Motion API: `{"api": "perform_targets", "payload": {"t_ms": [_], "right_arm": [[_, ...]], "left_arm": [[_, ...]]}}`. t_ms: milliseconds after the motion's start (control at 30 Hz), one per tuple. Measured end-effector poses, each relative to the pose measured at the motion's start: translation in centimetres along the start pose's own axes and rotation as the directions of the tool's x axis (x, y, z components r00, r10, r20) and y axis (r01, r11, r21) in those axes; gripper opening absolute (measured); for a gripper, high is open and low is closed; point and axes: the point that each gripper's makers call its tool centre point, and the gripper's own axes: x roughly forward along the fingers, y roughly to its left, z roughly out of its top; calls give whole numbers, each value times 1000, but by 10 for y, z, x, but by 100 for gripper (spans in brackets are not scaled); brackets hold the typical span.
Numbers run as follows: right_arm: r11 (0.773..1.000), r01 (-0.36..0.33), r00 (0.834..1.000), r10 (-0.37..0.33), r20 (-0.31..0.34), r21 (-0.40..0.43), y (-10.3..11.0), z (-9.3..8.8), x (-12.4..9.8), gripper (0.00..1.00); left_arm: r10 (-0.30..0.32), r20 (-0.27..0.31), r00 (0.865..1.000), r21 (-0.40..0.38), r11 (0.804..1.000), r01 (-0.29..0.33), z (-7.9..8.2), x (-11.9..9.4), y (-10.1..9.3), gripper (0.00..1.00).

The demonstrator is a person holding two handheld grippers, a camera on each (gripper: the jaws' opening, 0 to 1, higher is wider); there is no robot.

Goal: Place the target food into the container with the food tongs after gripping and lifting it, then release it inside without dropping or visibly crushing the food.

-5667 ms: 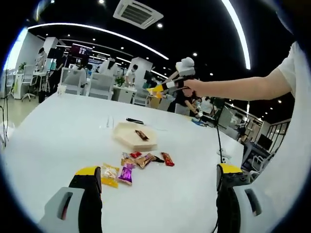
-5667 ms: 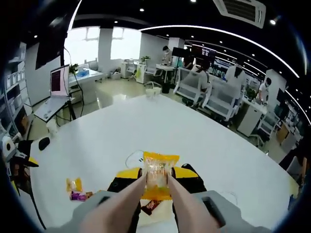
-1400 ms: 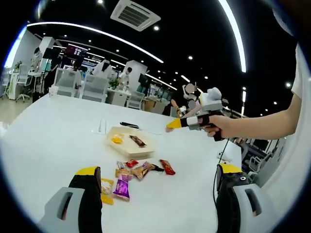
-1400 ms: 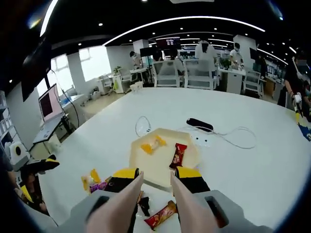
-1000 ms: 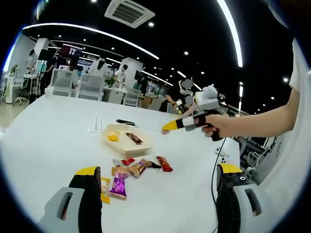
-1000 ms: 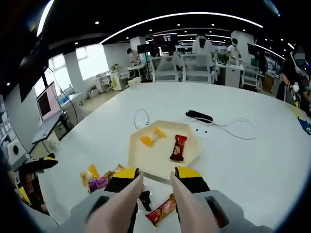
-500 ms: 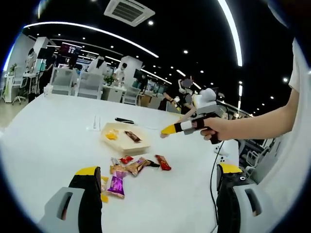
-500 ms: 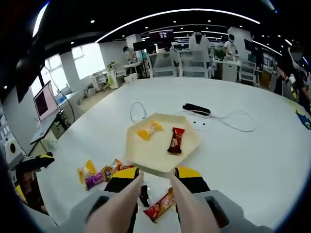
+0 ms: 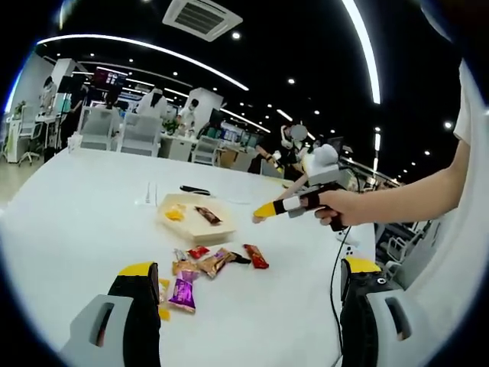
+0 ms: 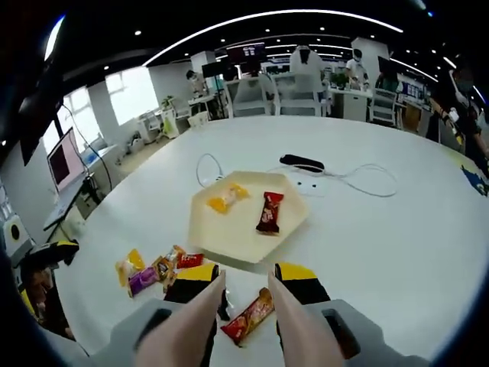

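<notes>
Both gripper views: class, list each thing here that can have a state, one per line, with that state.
Tray: flat on the table, holding two snacks.
Yellow snack: in the tray, wrapped.
Red-brown bar: in the tray, wrapped.
Loose snacks: on the table beside the tray.
Right tongs: open, empty, above an orange-red bar.
Left tongs: wide open, empty.

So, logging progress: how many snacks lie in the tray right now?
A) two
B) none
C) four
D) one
A: the tray holds a yellow candy and a dark red bar; the other snacks lie on the table.
</notes>
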Motion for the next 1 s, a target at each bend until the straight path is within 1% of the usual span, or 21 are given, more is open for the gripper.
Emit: {"api": "perform_targets", "payload": {"t_ms": [400,533,633,667,767,867,900,1000], "right_arm": [[999,27,999,-26,-20,46,2,-13,4,29],[995,50,999,-48,-23,81,0,-16,3,29],[992,74,997,-71,-25,107,-3,-19,2,29],[991,76,997,-74,-25,111,-3,-19,2,29],[988,66,998,-65,-9,140,-1,-19,3,29],[986,77,997,-76,-17,149,0,-22,3,29],[984,91,996,-88,-27,150,0,-25,4,29],[984,89,996,-89,-6,157,1,-25,4,29]], "left_arm": [[22,8,1000,-4,1000,-22,-3,-6,5,99],[39,35,999,-4,999,-39,0,-10,6,99],[41,28,999,-9,999,-41,-4,-9,6,99],[53,25,998,5,999,-53,-6,-10,7,99],[45,38,998,-5,999,-45,-2,-10,6,99],[47,49,998,5,999,-48,1,-11,6,99],[48,51,998,4,999,-48,1,-11,6,99],[50,53,997,-3,999,-50,1,-11,8,99]]}}
